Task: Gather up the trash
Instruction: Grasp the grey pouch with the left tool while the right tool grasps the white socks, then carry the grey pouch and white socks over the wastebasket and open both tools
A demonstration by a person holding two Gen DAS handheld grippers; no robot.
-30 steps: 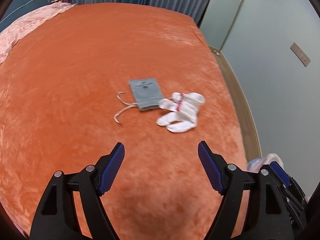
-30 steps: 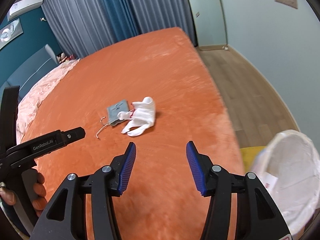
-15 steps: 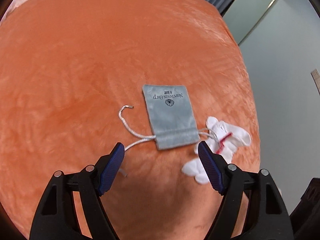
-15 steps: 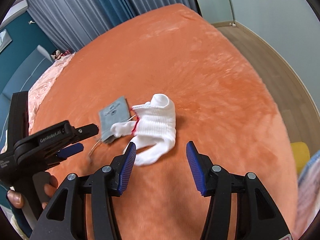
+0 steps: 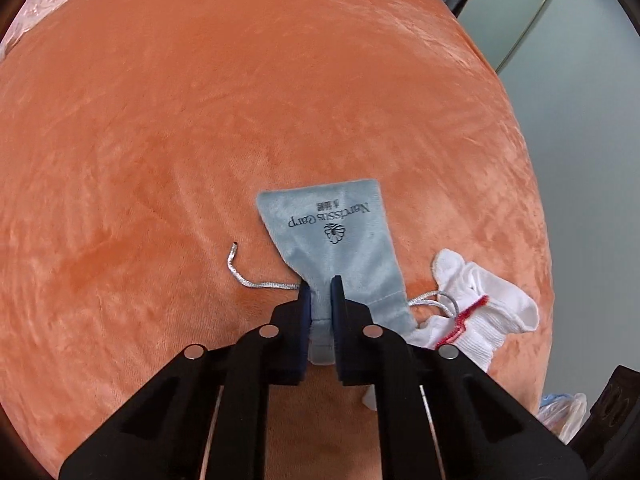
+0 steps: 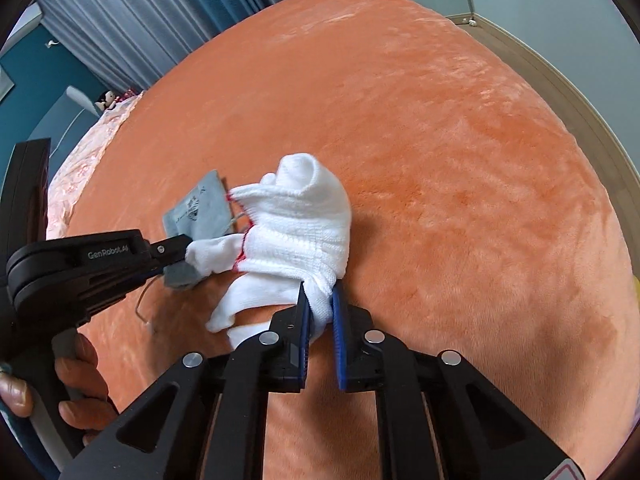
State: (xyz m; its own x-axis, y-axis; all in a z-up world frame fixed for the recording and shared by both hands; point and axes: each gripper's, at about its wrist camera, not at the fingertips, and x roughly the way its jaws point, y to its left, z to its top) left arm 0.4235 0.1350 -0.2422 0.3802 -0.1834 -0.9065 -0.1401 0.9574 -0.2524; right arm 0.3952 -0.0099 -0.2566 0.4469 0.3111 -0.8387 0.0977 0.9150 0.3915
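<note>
An orange plush bedspread [image 5: 200, 120] lies before grey-blue curtains [image 6: 132, 20] and a pale wall [image 5: 580, 120].

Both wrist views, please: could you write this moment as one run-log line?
left tongs: closing on grey pouch | right tongs: closing on white glove | both items on orange blanket | not lifted

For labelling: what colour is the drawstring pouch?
Pale grey-blue pouch with dark print; clearest in left wrist view.
</note>
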